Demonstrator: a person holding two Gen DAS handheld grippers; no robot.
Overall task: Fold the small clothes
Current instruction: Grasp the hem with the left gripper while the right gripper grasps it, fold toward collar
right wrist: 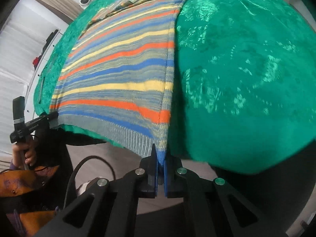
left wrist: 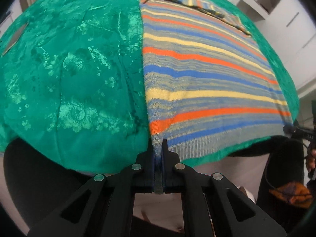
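My left gripper (left wrist: 158, 152) is clamped on the near left hem corner of the striped sweater (left wrist: 197, 63); my right gripper (right wrist: 161, 158) is clamped on the near right corner. The sweater lies flat on the green-covered table (left wrist: 69, 69), its length running away from me, sleeves folded at the far end.

Left gripper (left wrist: 158, 148) and right gripper (right wrist: 160, 154), both angled steeply downward, each with its 2 jaws clamped on a near hem corner of the striped sweater (left wrist: 197, 75).
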